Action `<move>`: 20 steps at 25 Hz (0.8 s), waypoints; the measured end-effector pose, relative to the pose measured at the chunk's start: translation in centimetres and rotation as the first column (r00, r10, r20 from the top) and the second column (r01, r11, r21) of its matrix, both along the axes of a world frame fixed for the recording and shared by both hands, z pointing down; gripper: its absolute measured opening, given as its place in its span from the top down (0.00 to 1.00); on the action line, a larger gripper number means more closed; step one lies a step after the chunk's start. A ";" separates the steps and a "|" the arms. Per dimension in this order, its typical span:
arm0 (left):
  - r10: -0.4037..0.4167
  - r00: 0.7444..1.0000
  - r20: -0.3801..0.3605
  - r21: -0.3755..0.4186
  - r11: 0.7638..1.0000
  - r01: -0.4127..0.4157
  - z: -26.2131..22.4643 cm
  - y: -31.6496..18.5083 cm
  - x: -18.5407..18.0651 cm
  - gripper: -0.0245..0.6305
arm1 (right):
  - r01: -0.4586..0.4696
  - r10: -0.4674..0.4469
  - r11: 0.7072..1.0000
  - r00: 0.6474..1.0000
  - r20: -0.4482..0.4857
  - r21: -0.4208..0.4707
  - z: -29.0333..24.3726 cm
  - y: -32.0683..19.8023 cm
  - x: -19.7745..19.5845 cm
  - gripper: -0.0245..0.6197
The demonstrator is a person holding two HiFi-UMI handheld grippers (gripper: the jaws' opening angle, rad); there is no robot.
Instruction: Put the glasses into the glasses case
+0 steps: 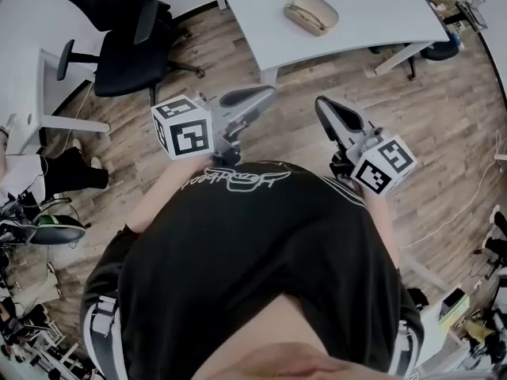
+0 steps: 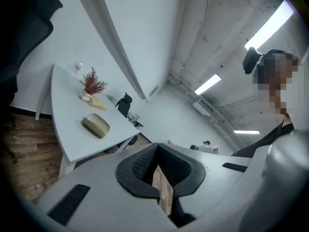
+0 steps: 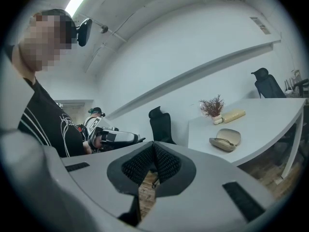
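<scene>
Left gripper [image 1: 268,93] and right gripper [image 1: 322,104] are both pressed together, empty. Glasses case [image 1: 310,13] sits at 12 o'clock on the bench [image 1: 376,6], so I'd step closer and open up first.

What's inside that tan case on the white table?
Nothing inside shows. The case lies on the table and looks closed, so only its tan shell and the seam along its edge can be seen. Whatever it holds, if anything, is covered by the lid.

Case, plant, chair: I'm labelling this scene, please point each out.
Case [image 1: 311,13]: head view, its top.
Plant [image 3: 211,105]: right gripper view, its sprigs.
Chair [image 1: 128,60]: head view, its seat.
</scene>
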State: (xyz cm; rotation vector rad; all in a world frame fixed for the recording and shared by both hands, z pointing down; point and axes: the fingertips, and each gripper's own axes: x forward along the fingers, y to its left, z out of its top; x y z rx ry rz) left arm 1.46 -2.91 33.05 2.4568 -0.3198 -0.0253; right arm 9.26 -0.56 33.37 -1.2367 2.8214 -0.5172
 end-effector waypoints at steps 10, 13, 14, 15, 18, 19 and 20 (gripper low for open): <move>-0.010 1.000 -0.008 0.007 1.000 0.010 -1.4 1.4 3.3 0.95 | 0.008 -0.008 1.000 1.000 -0.024 -0.010 -1.3 1.9 2.9 0.95; -0.013 1.000 -0.013 0.007 1.000 0.013 -1.7 2.1 4.2 0.95 | 0.007 -0.007 1.000 0.999 -0.035 -0.002 -2.0 2.7 4.1 0.95; -0.011 1.000 -0.015 0.013 1.000 0.011 -1.9 2.4 4.6 0.95 | 0.006 -0.006 1.000 0.999 -0.035 0.001 -2.1 2.9 4.5 0.95; -0.009 1.000 -0.016 0.022 1.000 0.009 -2.0 2.7 4.9 0.95 | 0.007 -0.007 1.000 0.999 -0.036 0.004 -2.3 3.2 4.8 0.95; -0.010 1.000 -0.007 0.053 0.999 0.011 -2.4 3.4 5.3 0.95 | 0.021 -0.021 1.000 0.999 -0.043 0.017 -2.7 3.7 5.2 0.95; -0.014 1.000 -0.004 0.059 0.998 0.014 -2.5 3.5 5.4 0.95 | 0.028 -0.027 0.999 0.999 -0.047 0.021 -2.8 3.8 5.1 0.95; -0.016 1.000 -0.003 0.062 0.998 0.016 -2.6 3.7 5.4 0.95 | 0.035 -0.033 0.999 0.998 -0.051 0.024 -3.0 3.9 5.1 0.95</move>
